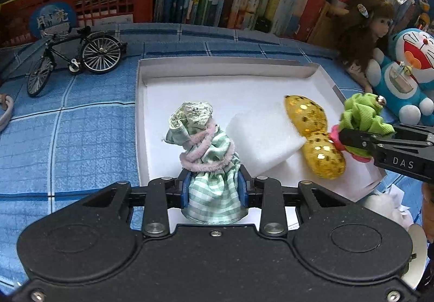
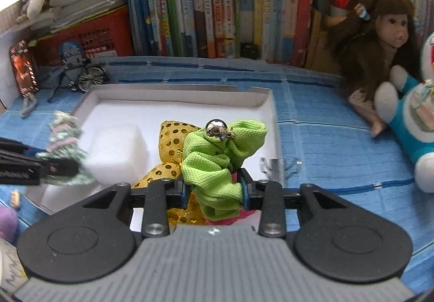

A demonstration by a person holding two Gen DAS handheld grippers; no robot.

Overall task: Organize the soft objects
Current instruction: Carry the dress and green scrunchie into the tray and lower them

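Observation:
My left gripper (image 1: 214,190) is shut on a green-checked cloth bundle (image 1: 208,166) wrapped with a pink fuzzy band, held over the front left of the white box (image 1: 141,112). My right gripper (image 2: 215,190) is shut on a lime green scrunchie (image 2: 217,163) with a silver bell, held over the box's front right; it shows in the left wrist view (image 1: 363,117) too. In the box lie a white foam block (image 1: 260,134) and a gold sequin bow (image 1: 314,134). The left gripper's bundle appears blurred in the right wrist view (image 2: 65,144).
A toy bicycle (image 1: 73,58) stands left of the box on the blue checked cloth (image 1: 67,125). A brown-haired doll (image 2: 379,39) and a blue cat plush (image 1: 407,71) sit at the right. Books (image 2: 217,3) and a red crate (image 1: 89,1) line the back.

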